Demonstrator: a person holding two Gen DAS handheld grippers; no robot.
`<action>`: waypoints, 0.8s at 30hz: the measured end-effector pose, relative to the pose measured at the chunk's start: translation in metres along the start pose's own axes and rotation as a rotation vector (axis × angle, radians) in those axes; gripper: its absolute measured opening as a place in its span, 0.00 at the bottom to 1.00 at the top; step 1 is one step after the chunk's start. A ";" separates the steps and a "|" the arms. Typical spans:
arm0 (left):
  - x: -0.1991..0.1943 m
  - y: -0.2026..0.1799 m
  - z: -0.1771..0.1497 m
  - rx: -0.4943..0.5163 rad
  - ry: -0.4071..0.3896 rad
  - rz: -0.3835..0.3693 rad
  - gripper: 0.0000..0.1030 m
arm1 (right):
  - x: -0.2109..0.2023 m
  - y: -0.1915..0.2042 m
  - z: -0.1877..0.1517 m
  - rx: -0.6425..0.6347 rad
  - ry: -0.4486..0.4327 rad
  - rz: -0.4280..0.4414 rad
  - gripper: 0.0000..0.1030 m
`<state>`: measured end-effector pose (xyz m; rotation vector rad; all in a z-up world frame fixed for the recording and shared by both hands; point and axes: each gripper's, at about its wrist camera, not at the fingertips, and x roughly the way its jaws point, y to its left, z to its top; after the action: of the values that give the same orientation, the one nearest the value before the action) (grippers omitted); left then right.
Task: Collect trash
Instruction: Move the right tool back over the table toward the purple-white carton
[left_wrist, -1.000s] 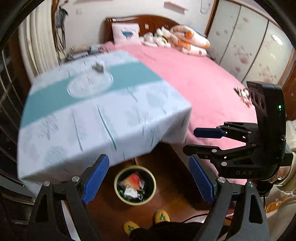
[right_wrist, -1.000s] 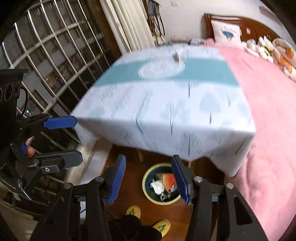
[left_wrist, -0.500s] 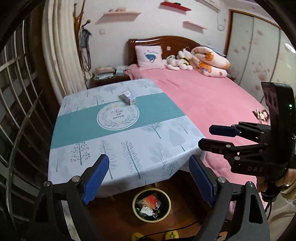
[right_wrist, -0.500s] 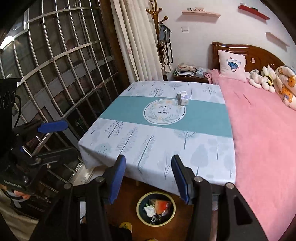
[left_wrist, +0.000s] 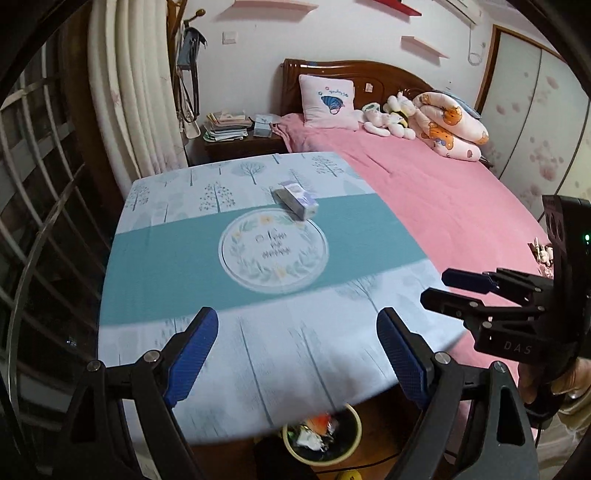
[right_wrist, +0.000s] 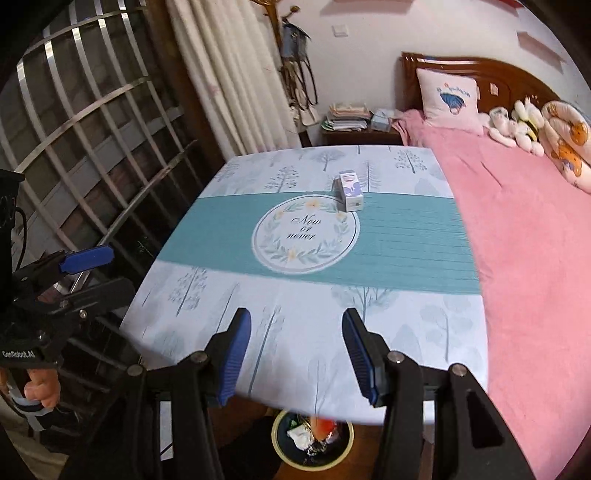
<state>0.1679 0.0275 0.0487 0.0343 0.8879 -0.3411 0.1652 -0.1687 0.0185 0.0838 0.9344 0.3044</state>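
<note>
A small white and purple carton (left_wrist: 296, 199) (right_wrist: 350, 190) lies on its side on the far part of the table, by the round wreath print. My left gripper (left_wrist: 297, 338) hangs open and empty above the table's near edge. My right gripper (right_wrist: 296, 338) is open too, jaws narrower, nothing between them. Each gripper appears in the other's view: the right one (left_wrist: 454, 286) at the right edge, the left one (right_wrist: 103, 271) at the left edge. On the floor under the table's near edge stands a round bin (left_wrist: 321, 437) (right_wrist: 312, 437) with wrappers inside.
The table (left_wrist: 155, 266) wears a white and teal cloth (right_wrist: 406, 243). A pink bed (left_wrist: 443, 206) runs along its right side, with pillows and soft toys. A barred window (right_wrist: 74, 147) and curtains are at the left. A nightstand (left_wrist: 236, 142) with papers is behind.
Both grippers pulled back from over the bin and rose; the views tilted up, so the whole tabletop and the carton show and the bin sits at the bottom edge.
</note>
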 end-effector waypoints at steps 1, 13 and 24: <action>0.010 0.007 0.010 0.001 0.007 0.004 0.84 | 0.008 -0.001 0.008 0.012 0.006 -0.004 0.50; 0.160 0.085 0.116 -0.027 0.083 0.036 0.78 | 0.156 -0.034 0.109 0.174 0.077 -0.101 0.50; 0.255 0.122 0.146 -0.122 0.145 0.070 0.75 | 0.245 -0.067 0.149 0.184 0.126 -0.210 0.50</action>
<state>0.4638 0.0471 -0.0676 -0.0225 1.0471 -0.2202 0.4356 -0.1519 -0.0968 0.1356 1.0854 0.0291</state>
